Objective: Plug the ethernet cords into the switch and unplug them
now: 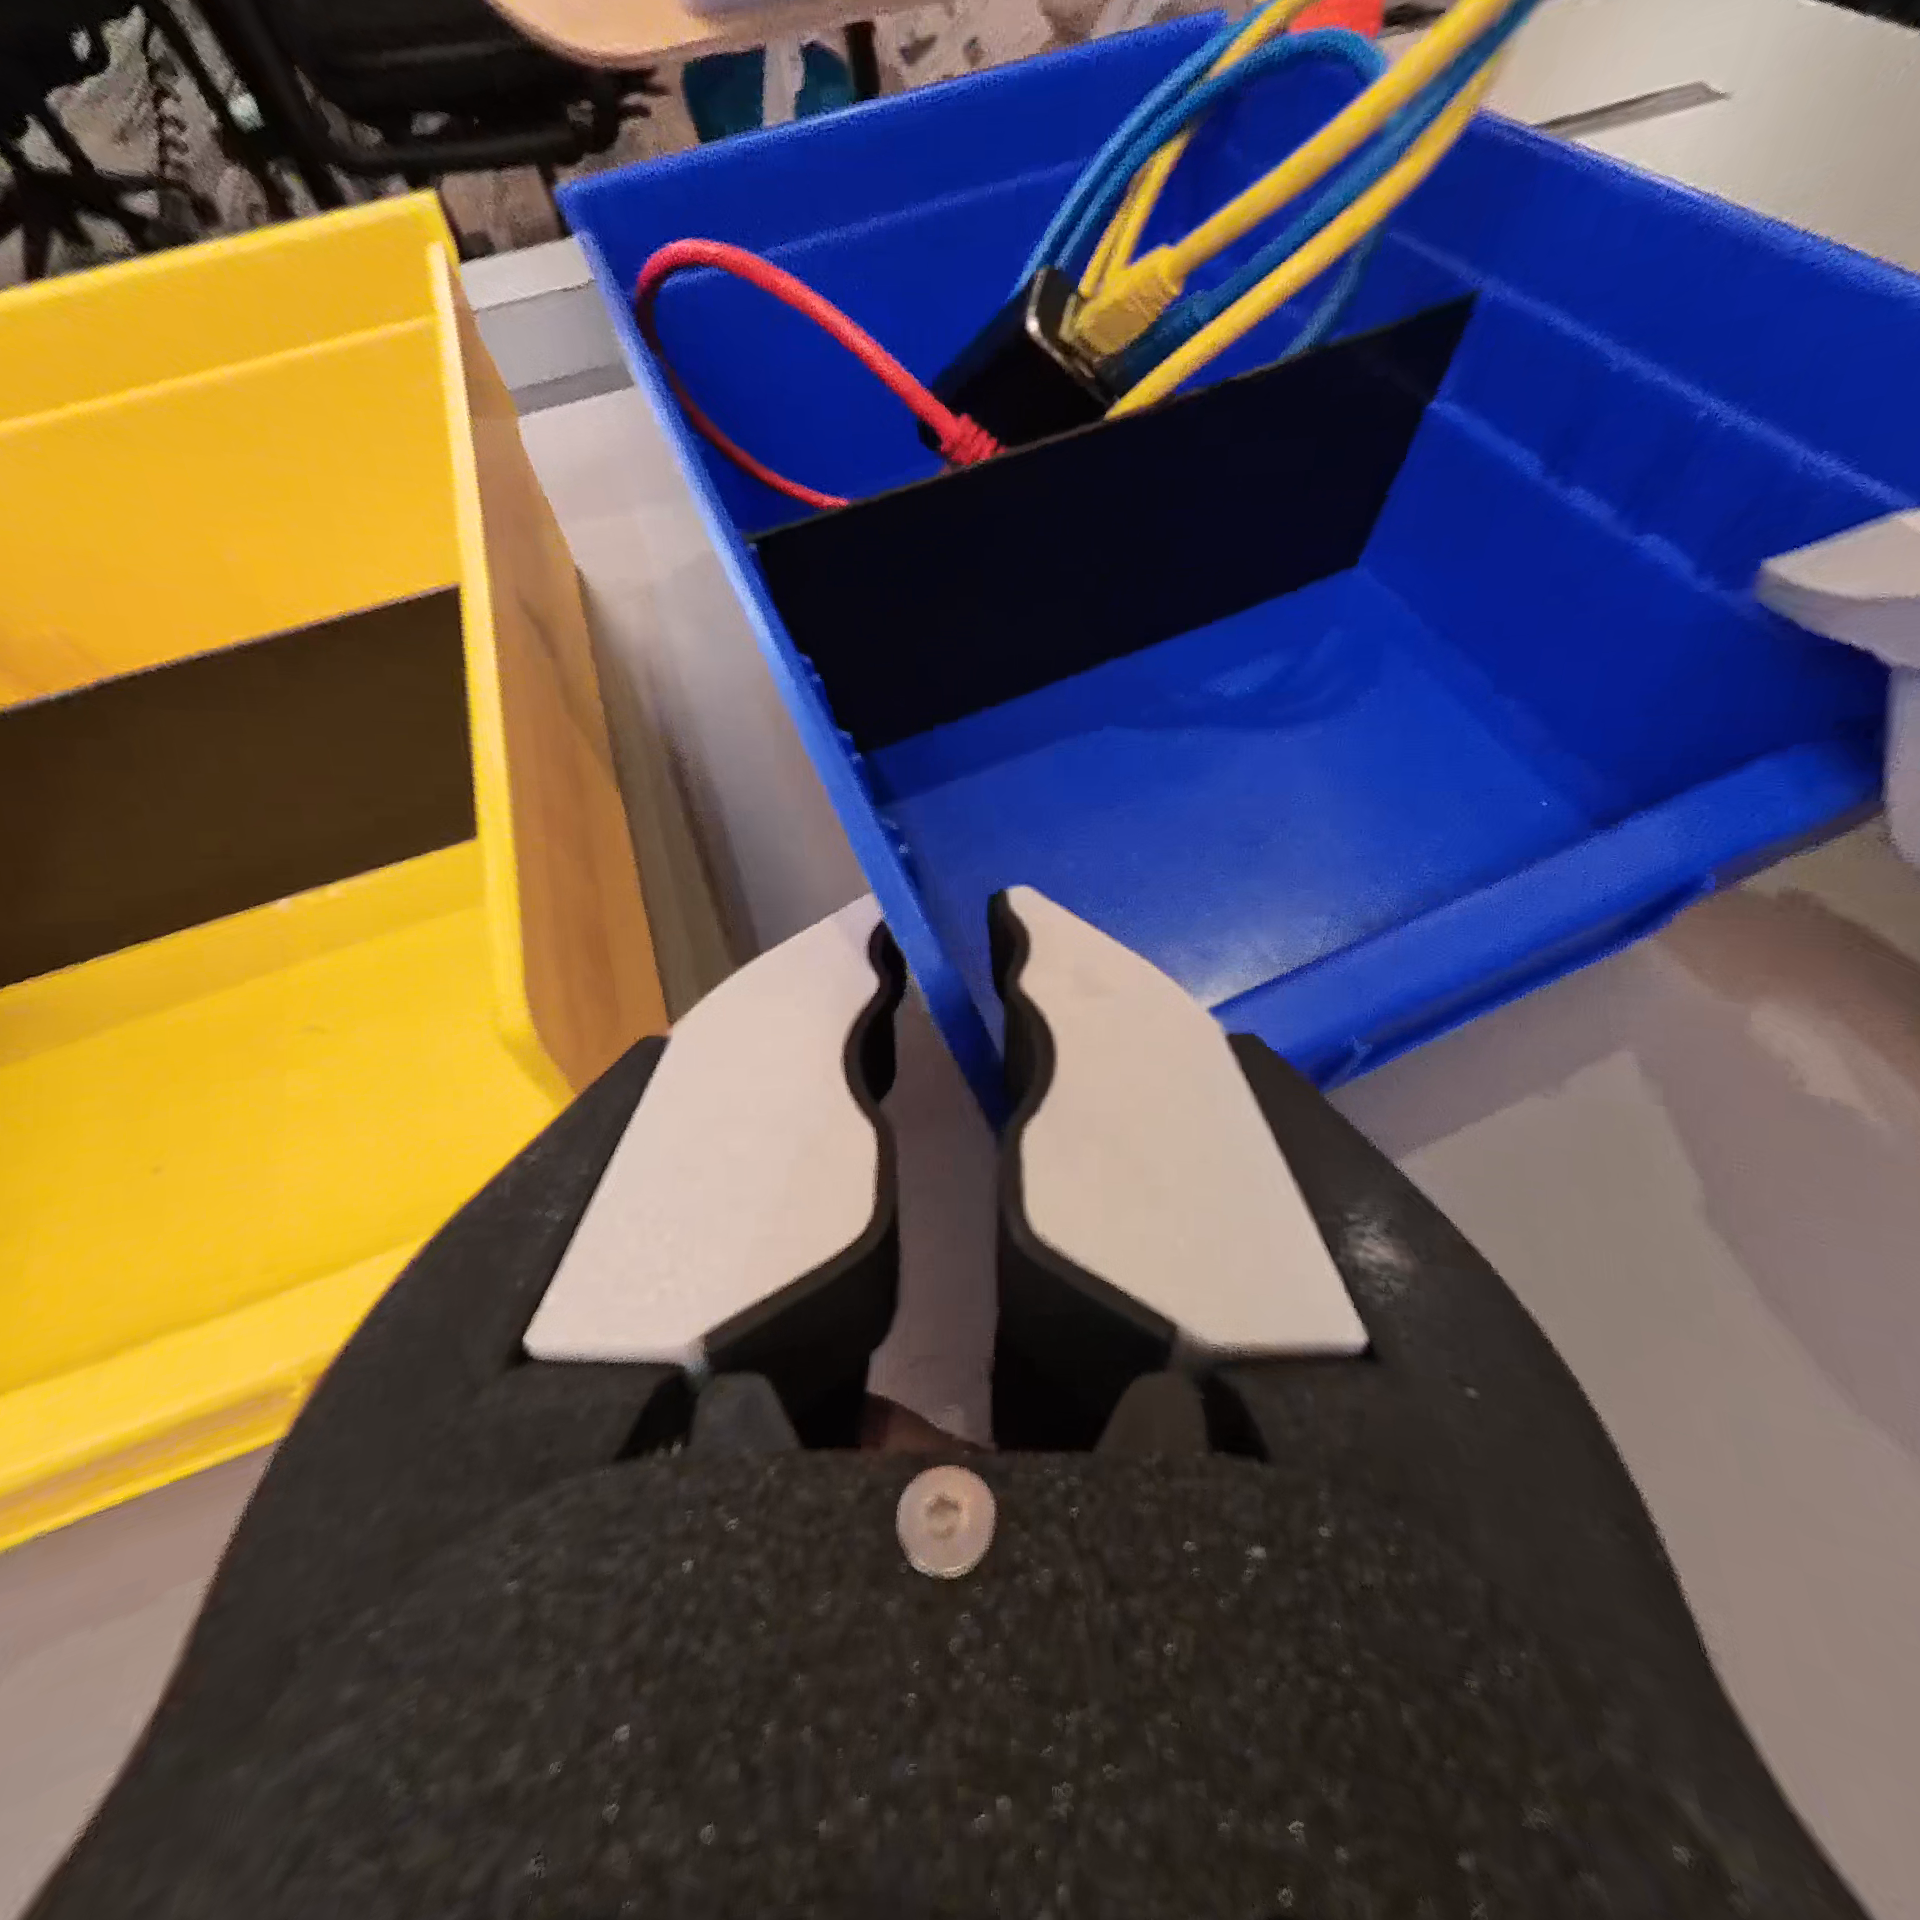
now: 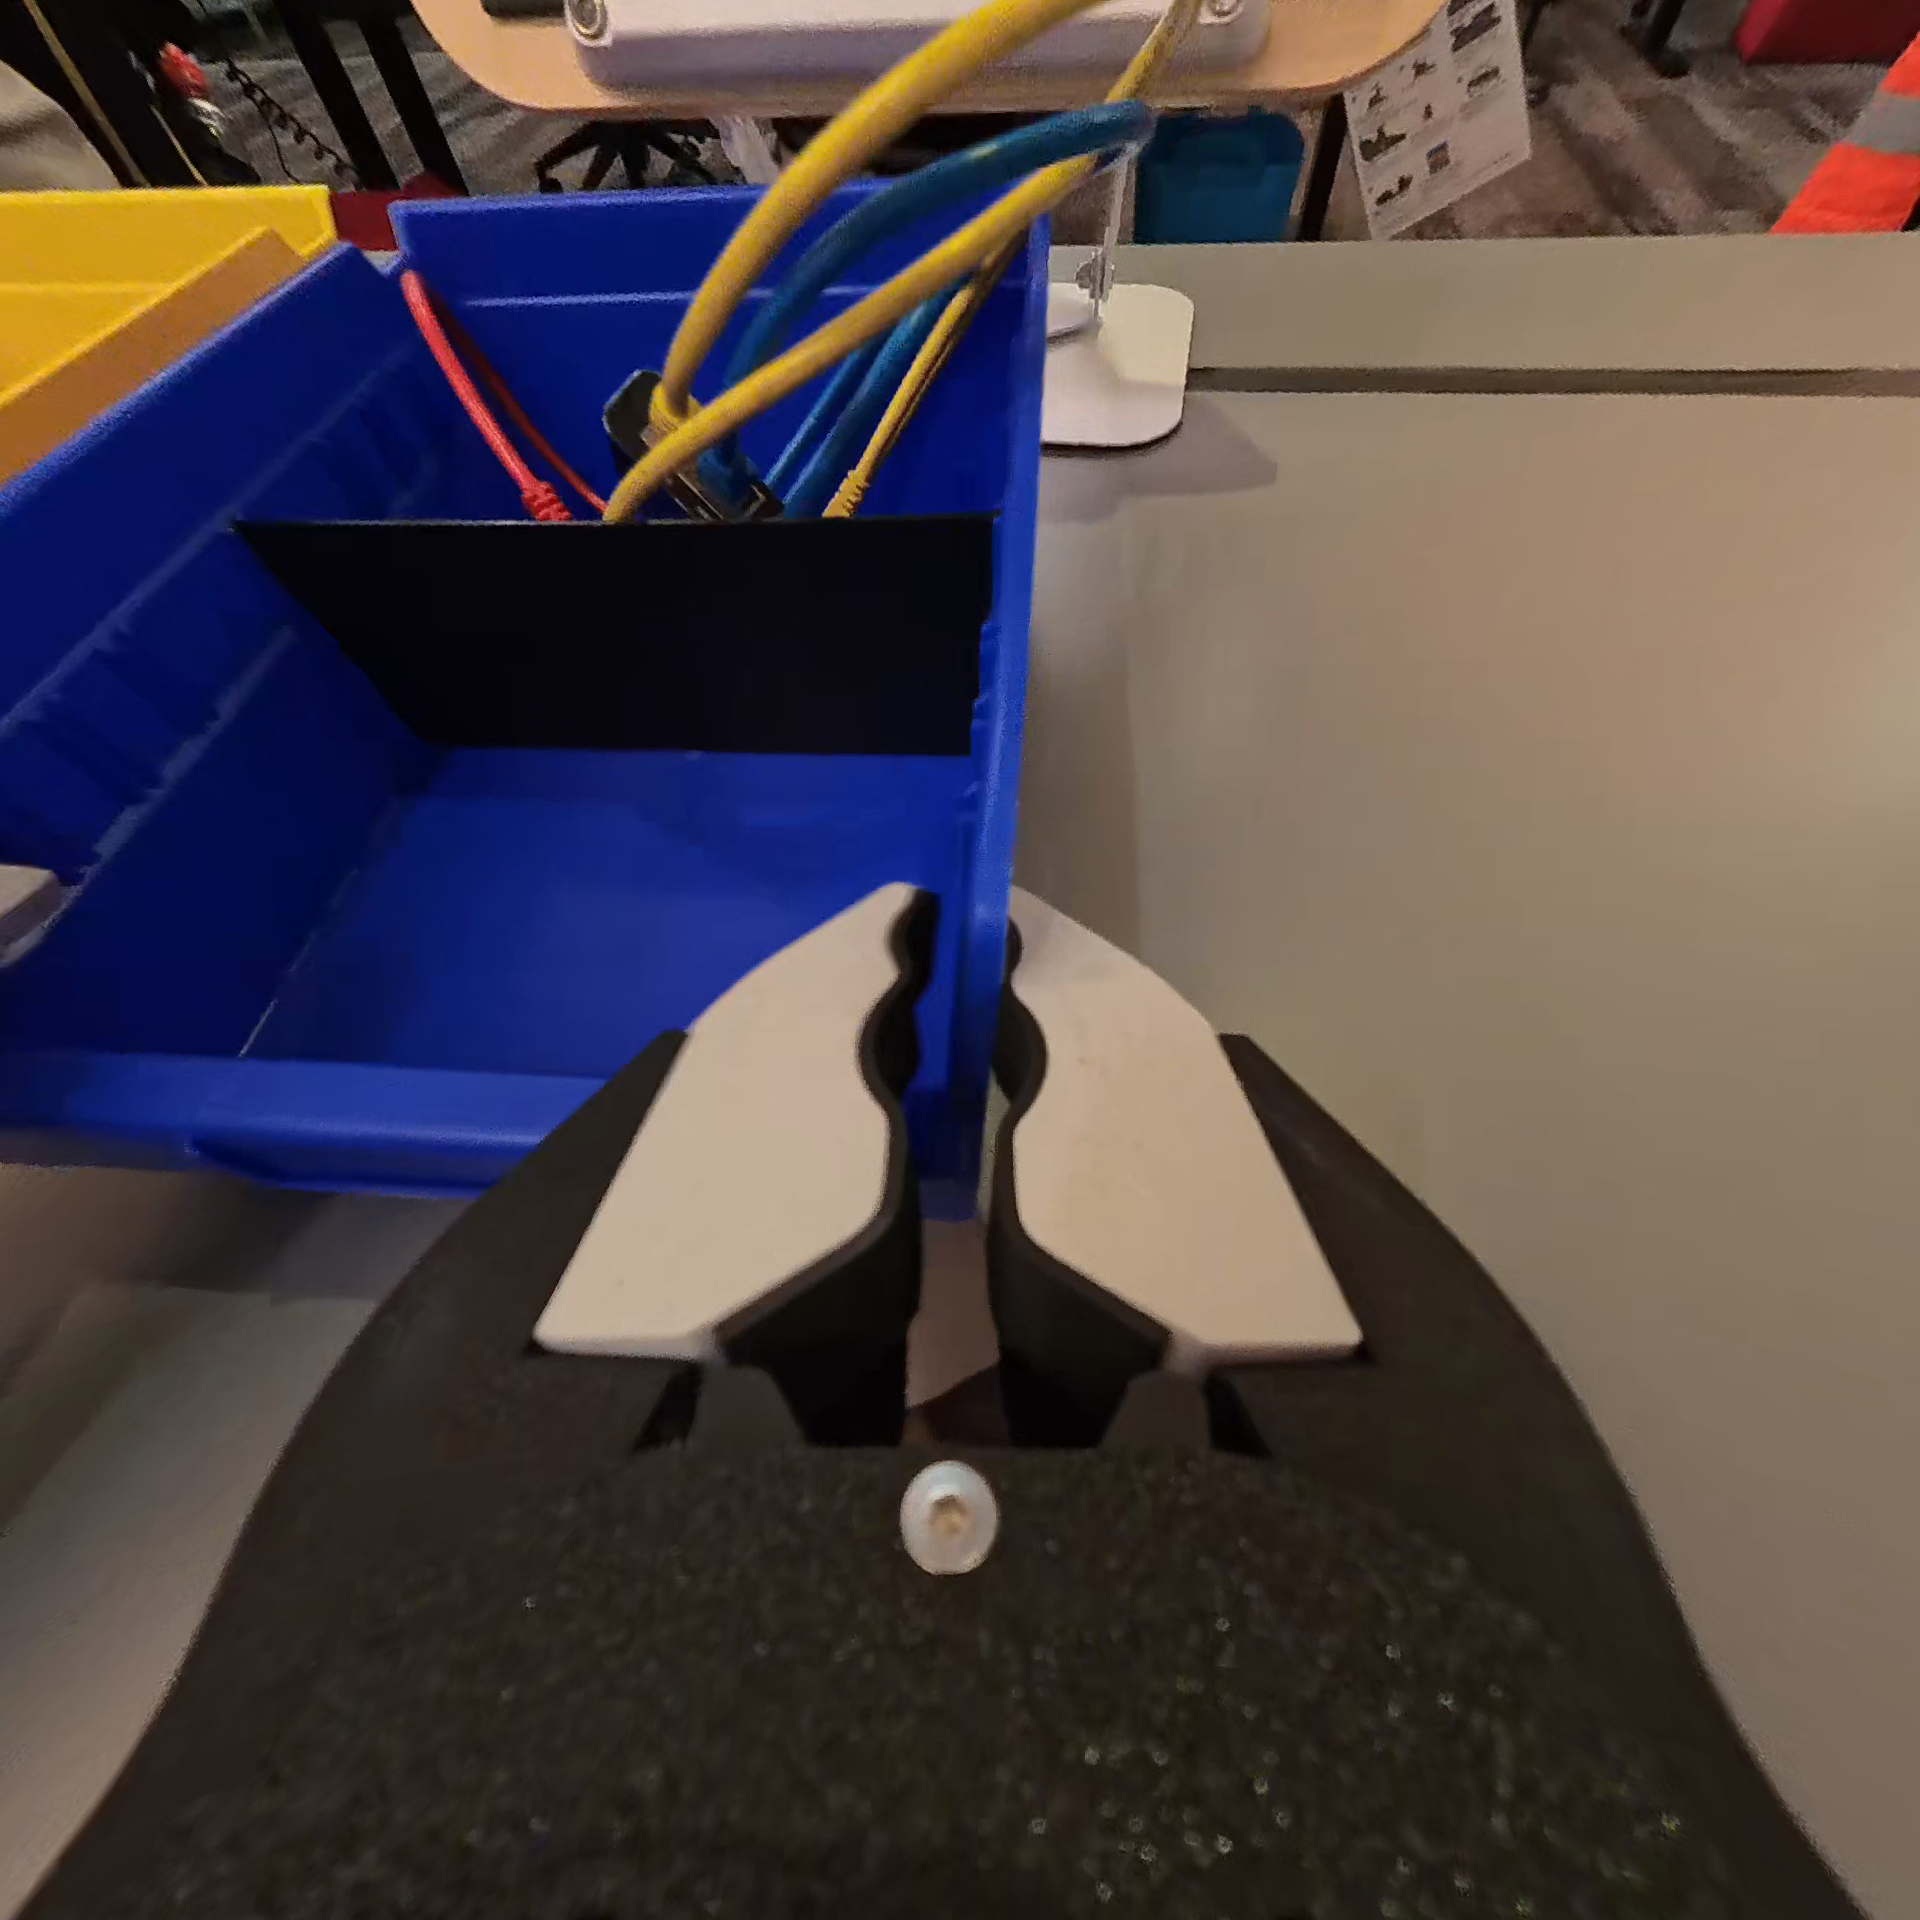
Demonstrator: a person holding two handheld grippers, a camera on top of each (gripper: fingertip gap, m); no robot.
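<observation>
The switch (image 1: 1023, 369), a small black box with a bright metal port face, is seen propped at a tilt in the rear compartment of the blue bin (image 1: 1351, 790), behind a black divider (image 1: 1091, 582). Yellow cords (image 1: 1278, 197) and blue cords (image 1: 1132, 135) are looped above the bin, and at least one yellow plug appears seated in the port face; how many of the others are seated cannot be made out, as the ports are small and blurred. A red cord (image 1: 790, 312) is curled beside the switch, its plug lying against the box near the divider, apparently not in a port. The task is therefore judged part-way through at best, with plugging or unplugging still to be done.

The bin's front compartment holds nothing. The left gripper (image 1: 943, 935) is closed to a narrow gap astride the bin's left wall, which seems to be pinched. The right gripper (image 2: 961, 925) is likewise nearly closed around the right wall (image 2: 977, 1039). A yellow bin (image 1: 260, 831) stands just beside it on the grey worktop (image 2: 1507, 831).
</observation>
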